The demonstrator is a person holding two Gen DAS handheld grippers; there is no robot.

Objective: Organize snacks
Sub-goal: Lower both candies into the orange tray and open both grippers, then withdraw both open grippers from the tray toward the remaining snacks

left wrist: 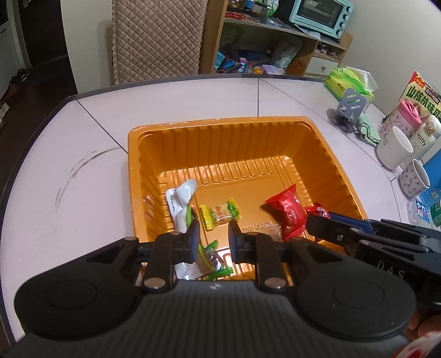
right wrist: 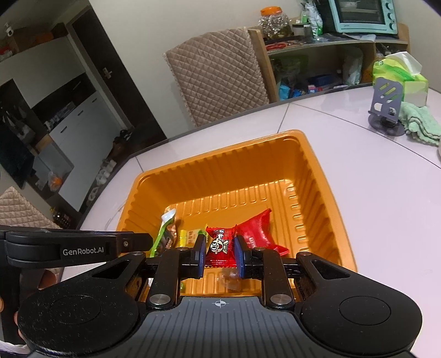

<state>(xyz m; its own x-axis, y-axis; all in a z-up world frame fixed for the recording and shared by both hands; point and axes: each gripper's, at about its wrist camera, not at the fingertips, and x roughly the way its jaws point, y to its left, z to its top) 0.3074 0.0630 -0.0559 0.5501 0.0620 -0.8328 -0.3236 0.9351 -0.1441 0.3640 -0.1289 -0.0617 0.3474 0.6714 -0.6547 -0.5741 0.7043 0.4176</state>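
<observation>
Holding, right gripper (right wrist: 219, 252): fingers pressed on a small red cartoon-face snack packet (right wrist: 220, 246), one pad at each side, just above the near part of the orange tray (right wrist: 317, 176).
Left gripper (left wrist: 214, 239): jaws parted narrowly, nothing between them; fingertips low over the tray's near edge.
Under left gripper: a clear packet with green ends (left wrist: 212, 261) lies on the tray floor, partly hidden by the left finger.
Tray floor, left side: a white and green wrapper (left wrist: 180, 202), crumpled, leaning toward the left wall.
Tray floor, middle: a yellow and green candy (left wrist: 220, 213), flat, apart from the white wrapper.
Tray floor, right side: a larger red packet (left wrist: 288, 210), lying beside the right gripper's fingers as seen from the left wrist.
Near edge, middle: a small clear wrapper (right wrist: 230, 278), blurred, contents cannot be told.
Tray position: on the pale tiled table (left wrist: 69, 192), deep ribbed walls, far half bare.
Table, right side: white mug (left wrist: 394, 148), patterned cup (left wrist: 414, 179), green cloth (right wrist: 420, 124), grey metal stand (right wrist: 386, 106), green tissue pack (right wrist: 399, 77).
Beyond table: quilted chair back (right wrist: 217, 79), wooden shelf (right wrist: 317, 52) with a mint toaster oven (right wrist: 363, 15).
</observation>
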